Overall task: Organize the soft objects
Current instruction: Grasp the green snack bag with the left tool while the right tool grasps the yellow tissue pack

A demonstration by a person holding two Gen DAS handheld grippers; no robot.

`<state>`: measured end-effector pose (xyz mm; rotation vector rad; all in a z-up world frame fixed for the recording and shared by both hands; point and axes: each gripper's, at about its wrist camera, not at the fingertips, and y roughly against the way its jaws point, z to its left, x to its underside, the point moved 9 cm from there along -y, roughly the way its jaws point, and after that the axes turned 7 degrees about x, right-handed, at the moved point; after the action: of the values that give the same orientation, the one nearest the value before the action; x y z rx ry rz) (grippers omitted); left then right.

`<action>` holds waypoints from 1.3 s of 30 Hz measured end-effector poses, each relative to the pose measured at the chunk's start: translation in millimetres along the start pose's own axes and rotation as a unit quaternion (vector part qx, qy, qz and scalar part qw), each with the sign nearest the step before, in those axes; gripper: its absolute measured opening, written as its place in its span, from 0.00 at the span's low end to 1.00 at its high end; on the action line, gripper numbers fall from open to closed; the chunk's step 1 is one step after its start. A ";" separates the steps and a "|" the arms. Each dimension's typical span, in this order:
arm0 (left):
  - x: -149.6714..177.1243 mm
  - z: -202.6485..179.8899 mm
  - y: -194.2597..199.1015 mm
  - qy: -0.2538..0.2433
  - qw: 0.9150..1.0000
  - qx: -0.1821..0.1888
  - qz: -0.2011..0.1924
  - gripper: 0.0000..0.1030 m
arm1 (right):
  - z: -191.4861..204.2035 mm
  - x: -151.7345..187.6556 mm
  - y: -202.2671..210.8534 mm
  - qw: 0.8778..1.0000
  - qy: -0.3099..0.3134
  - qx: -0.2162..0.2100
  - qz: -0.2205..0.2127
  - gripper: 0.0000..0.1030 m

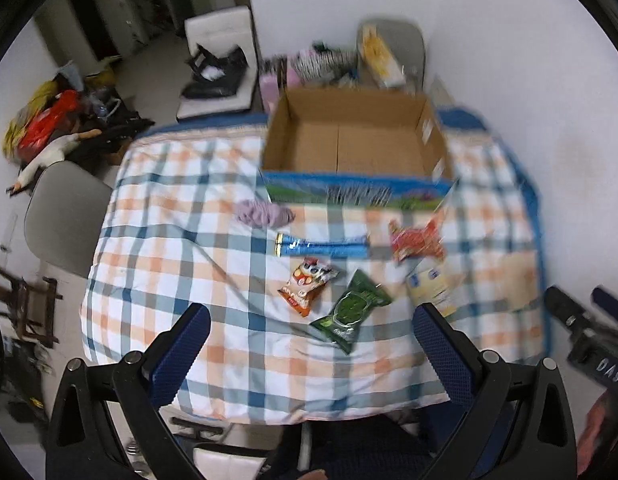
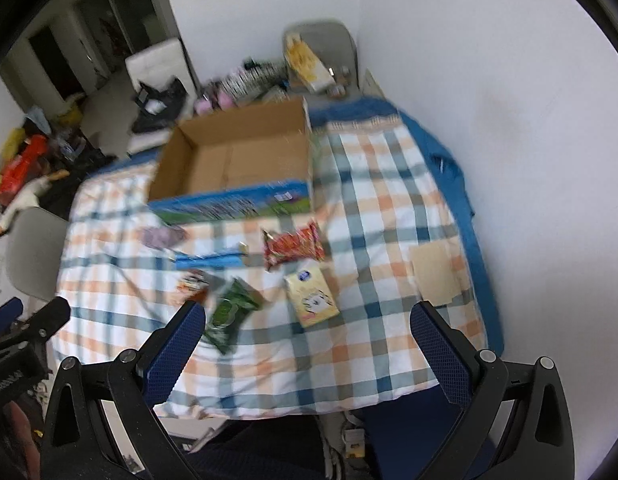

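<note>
Work looks unstarted: cardboard box (image 1: pixel 355 140) at upper centre holds nothing; 6 soft items, including green packet (image 1: pixel 351 312), lie below it. Left gripper (image 1: pixel 309 340) and right gripper (image 2: pixel 305 340) both gape apart, gripping nothing.

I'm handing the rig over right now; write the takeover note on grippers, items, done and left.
Left gripper: open, empty, above the table's near edge.
Right gripper: open, empty, likewise.
Cardboard box: open at the table's far side, nothing visible inside.
On the checked cloth before it: purple soft item, blue tube, red packet, orange-white packet, green packet, yellow tissue pack.
Done: nothing boxed.
Left: all six.
</note>
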<state>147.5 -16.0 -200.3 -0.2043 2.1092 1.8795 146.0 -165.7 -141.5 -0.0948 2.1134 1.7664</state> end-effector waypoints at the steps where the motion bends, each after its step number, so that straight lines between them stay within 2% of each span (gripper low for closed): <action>1: 0.2 -3.5 -20.2 -0.008 1.000 0.002 0.010 1.00 | -1.9 0.5 -20.5 1.000 0.001 0.006 0.012 1.00; 4: 6.2 -8.5 -86.9 -0.031 0.997 0.012 0.062 1.00 | -4.5 5.8 -86.2 0.999 0.009 0.004 0.048 1.00; 9: 29.1 -21.1 -178.0 -0.081 0.987 0.018 0.139 0.99 | 1.3 23.6 -191.1 0.993 0.032 0.000 0.111 1.00; 12: 42.1 -29.1 -221.3 -0.103 0.979 0.020 0.174 0.93 | 8.1 30.7 -235.6 0.990 0.048 0.001 0.129 1.00; 15: 52.1 -35.3 -257.8 -0.116 0.971 0.022 0.206 0.93 | 19.4 38.7 -262.9 0.987 0.063 -0.003 0.148 1.00; 19: 57.7 -47.8 -281.9 -0.133 0.965 0.028 0.223 0.92 | 26.6 45.3 -287.0 0.983 0.074 -0.012 0.169 1.00; 23: 66.8 -55.6 -297.3 -0.148 0.961 0.017 0.235 0.91 | 29.3 47.9 -296.9 0.980 0.083 -0.016 0.182 1.00; 24: 70.6 -56.9 -302.4 -0.148 0.960 0.018 0.239 0.86 | 30.2 48.0 -300.3 0.979 0.086 -0.017 0.185 1.00; 25: 76.1 -57.0 -308.8 -0.146 0.957 0.017 0.249 0.74 | 30.5 48.7 -304.0 0.978 0.090 -0.016 0.187 1.00; 26: 80.4 -56.9 -314.3 -0.143 0.956 0.017 0.256 0.67 | 33.9 49.4 -305.7 0.977 0.094 -0.013 0.191 1.00; 27: 84.9 -56.4 -320.1 -0.137 0.955 0.019 0.262 0.66 | 33.9 50.6 -309.3 0.976 0.097 -0.011 0.195 1.00; 34: 84.3 -55.3 -335.7 -0.123 0.958 0.030 0.256 0.66 | 34.4 53.1 -330.7 0.971 0.103 -0.014 0.213 0.97; 36: 86.6 -55.5 -339.9 -0.119 0.960 0.034 0.252 0.65 | 38.7 54.8 -335.9 0.969 0.105 -0.015 0.223 0.93; 39: 83.2 -53.4 -340.1 -0.120 0.961 0.037 0.246 0.56 | 52.5 61.9 -343.1 0.965 0.108 -0.013 0.239 0.86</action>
<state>166.3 -104.8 -542.6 0.5893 2.1875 1.9451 201.8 -174.3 -489.5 0.2506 2.4191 2.1348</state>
